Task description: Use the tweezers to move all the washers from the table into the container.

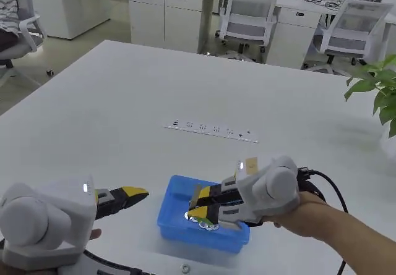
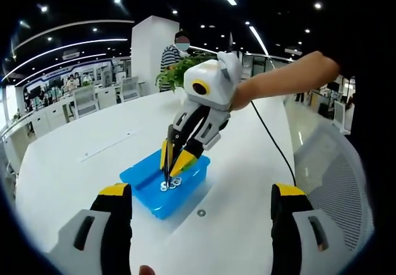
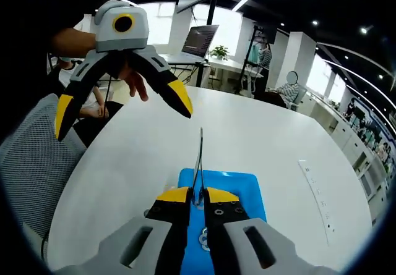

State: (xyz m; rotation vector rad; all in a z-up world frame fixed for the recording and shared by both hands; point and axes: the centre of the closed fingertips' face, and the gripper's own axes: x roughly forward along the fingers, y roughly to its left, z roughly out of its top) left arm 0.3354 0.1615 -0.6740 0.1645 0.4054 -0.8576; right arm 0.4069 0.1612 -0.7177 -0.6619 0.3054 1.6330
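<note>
Now, loose washer (image 1: 184,267): lies flat on the white tabletop (image 1: 124,102) at its near edge, just in front of the container and apart from it.
Left gripper (image 1: 127,196): near left, hovering above the tabletop just left of the container; jaws spread wide with nothing between them, yellow tips pointing right toward the box.
Container (image 1: 185,233): a shallow blue open box near the front edge of the tabletop, between the two grippers; in the left gripper view it lies straight ahead of the open jaws.
Washers (image 1: 204,224): a small cluster of silvery rings on the container's floor by its near wall, touching or overlapping one another; too small to count.
Right gripper (image 1: 198,212): comes in from the right, held in a hand (image 1: 306,216), tilted down over the container; jaws closed tight on the tweezers.
Tweezers (image 2: 168,154): thin and dark, pinched at the upper end between the right gripper's yellow tips, pointing down into the box. Their tips sit at the washer cluster, and whether they grip a washer cannot be told.
Power strip (image 1: 210,130): a long white strip lying flat on the middle of the tabletop, well beyond the container.
Plant (image 1: 377,83): green leaves at the far right edge of the tabletop.
Chairs (image 1: 247,15): grey office chairs beyond the far edge of the tabletop, in front of white desks (image 1: 167,15).
</note>
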